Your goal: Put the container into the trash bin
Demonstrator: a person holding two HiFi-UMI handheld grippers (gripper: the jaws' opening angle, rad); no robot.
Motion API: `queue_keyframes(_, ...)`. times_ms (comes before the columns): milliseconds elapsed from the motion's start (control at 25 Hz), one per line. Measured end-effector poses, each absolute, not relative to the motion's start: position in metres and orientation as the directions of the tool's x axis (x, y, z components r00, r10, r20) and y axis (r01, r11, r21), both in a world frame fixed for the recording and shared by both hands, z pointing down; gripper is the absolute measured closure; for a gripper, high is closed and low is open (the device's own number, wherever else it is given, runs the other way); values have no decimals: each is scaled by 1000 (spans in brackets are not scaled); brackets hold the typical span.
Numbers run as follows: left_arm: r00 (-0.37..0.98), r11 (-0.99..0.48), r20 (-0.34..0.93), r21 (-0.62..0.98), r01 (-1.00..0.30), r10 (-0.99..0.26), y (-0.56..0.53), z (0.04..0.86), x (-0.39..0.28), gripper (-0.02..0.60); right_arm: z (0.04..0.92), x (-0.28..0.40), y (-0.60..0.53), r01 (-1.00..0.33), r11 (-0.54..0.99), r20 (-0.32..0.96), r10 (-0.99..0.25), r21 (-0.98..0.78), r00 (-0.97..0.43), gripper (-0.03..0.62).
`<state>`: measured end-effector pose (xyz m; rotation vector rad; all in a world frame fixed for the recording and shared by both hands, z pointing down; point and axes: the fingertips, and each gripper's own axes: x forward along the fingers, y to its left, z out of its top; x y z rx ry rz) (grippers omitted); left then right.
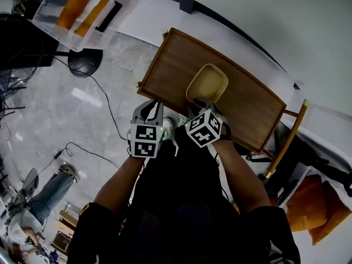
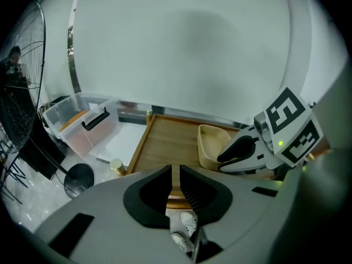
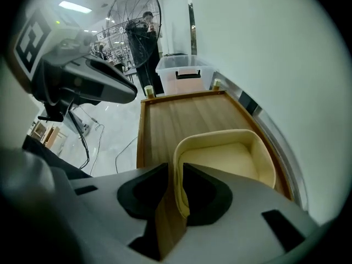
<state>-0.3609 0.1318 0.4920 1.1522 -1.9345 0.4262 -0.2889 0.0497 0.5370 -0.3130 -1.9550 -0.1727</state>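
Note:
A beige, empty container [image 1: 208,83] stands on a wooden table [image 1: 176,65], close to its near edge. My right gripper [image 1: 203,105] points steeply down at it. In the right gripper view the near rim of the container [image 3: 231,158] runs up between the jaws of the right gripper [image 3: 176,172]; it lies against the right pad, and a strip of table shows between it and the left pad. My left gripper [image 2: 176,172] hovers over the table's near left edge, left of the container [image 2: 212,142], its jaws a narrow gap apart with nothing between them. No trash bin is in sight.
A clear plastic box [image 1: 82,7] with orange contents sits on the floor beyond the table's left end. Beside it are a fan's round base [image 1: 84,61] and cables. A wooden chair [image 1: 289,136] and an orange bag [image 1: 322,205] stand at the right. A person [image 3: 147,21] stands by the fan.

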Motion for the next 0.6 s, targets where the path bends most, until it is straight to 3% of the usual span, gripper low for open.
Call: queue_keyframes(600,-228,512,793,119,-851,-565,146,494,-354,538,538,-288,44,296,953,932,54,58,-358,559)
